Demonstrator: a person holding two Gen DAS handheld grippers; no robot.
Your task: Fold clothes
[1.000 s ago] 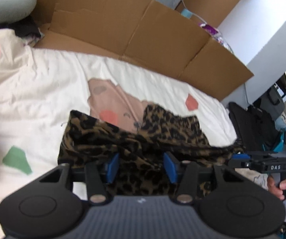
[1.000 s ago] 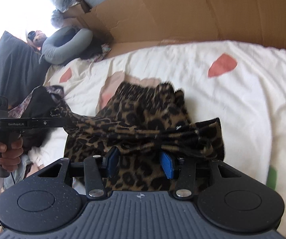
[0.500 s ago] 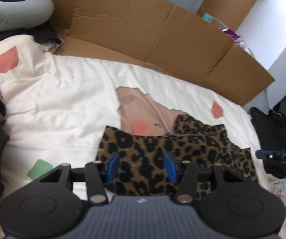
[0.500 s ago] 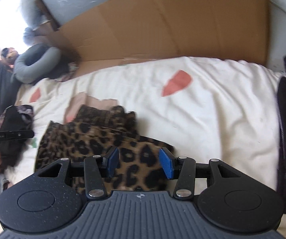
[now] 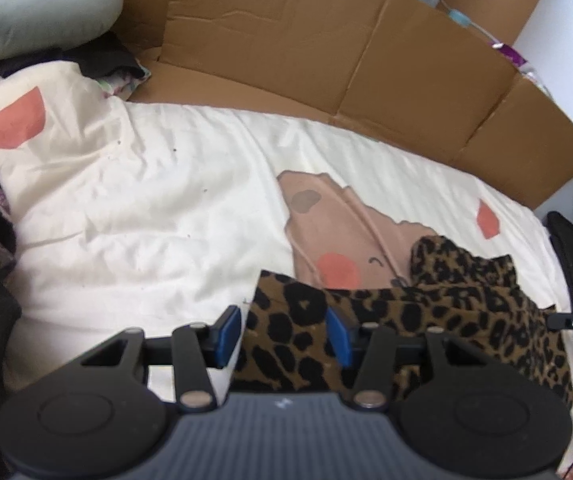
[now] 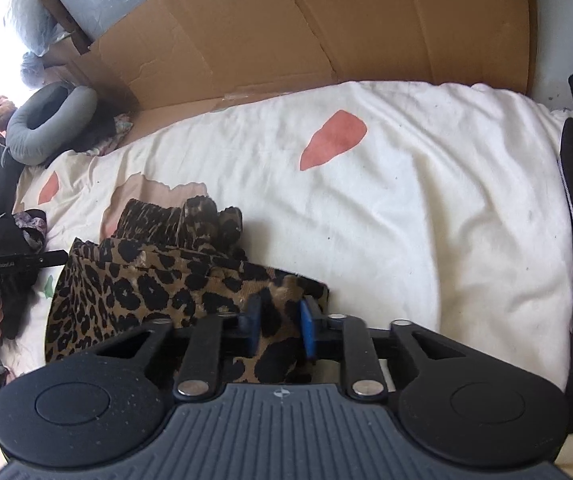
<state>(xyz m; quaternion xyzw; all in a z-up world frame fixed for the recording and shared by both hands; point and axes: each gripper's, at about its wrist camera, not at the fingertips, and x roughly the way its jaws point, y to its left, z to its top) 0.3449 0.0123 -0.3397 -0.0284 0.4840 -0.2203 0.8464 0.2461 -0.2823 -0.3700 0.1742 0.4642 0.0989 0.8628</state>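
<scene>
Right wrist: right tongs (image 6: 277, 328) pinch leopard garment (image 6: 158, 280) corner.

Home bedroom: printed duvet (image 5: 146, 208), neck pillow (image 5: 34, 20), cardboard (image 6: 286, 32) by wall.

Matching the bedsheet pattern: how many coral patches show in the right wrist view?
2: a large coral patch mid-sheet, a small one far left near the grey pillow. The leopard garment may hide more.
</scene>
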